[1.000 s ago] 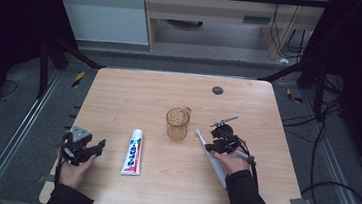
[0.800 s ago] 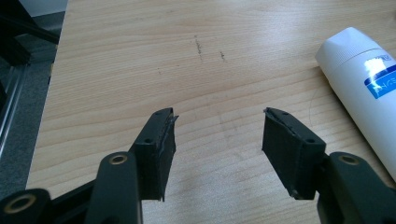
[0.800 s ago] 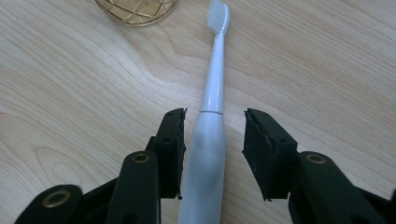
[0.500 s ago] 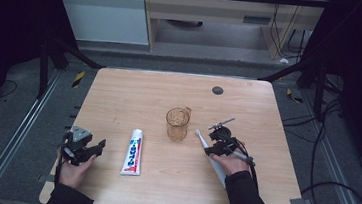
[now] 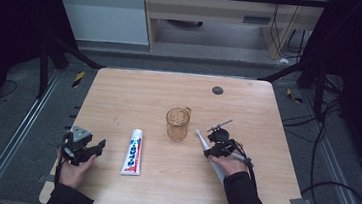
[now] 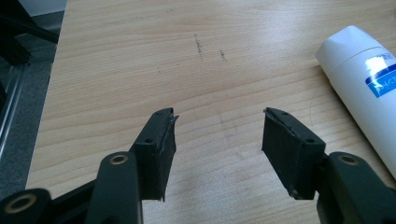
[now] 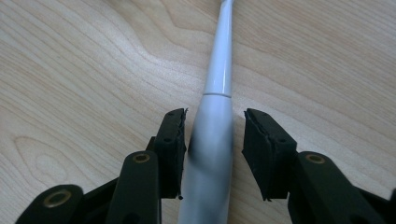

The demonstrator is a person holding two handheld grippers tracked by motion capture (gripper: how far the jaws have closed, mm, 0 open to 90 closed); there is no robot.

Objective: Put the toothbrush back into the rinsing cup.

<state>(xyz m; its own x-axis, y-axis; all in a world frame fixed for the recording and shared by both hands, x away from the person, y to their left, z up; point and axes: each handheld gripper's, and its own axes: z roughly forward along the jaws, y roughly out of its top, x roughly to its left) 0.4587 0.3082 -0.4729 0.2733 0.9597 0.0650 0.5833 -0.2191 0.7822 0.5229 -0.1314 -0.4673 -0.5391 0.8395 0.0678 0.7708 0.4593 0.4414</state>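
The right gripper [image 7: 214,126] sits low over the table with its two black jaws apart. A white electric toothbrush [image 7: 212,140] lies flat between them. One jaw looks right up against the thick handle, and the other has a small gap beside it, so the jaws are not squeezing it. From the high view, the right gripper [image 5: 221,145] is on the right half of the table, and the toothbrush [image 5: 205,143] points its brush end toward a clear brown cup [image 5: 177,124] that stands upright near it, a little apart. There is bare wood on the far side of the cup and toward the right edge.

The left gripper [image 6: 217,133] has its jaws wide apart with just bare wood between them. A white toothpaste tube [image 6: 369,79] lies off to one side of it, not touching. From the high view, the left gripper [image 5: 82,145] rests near the table's [image 5: 134,92] left edge and near its front edge. The toothpaste tube [image 5: 134,151] lies flat between the two grippers. The far half of the table is mostly open.
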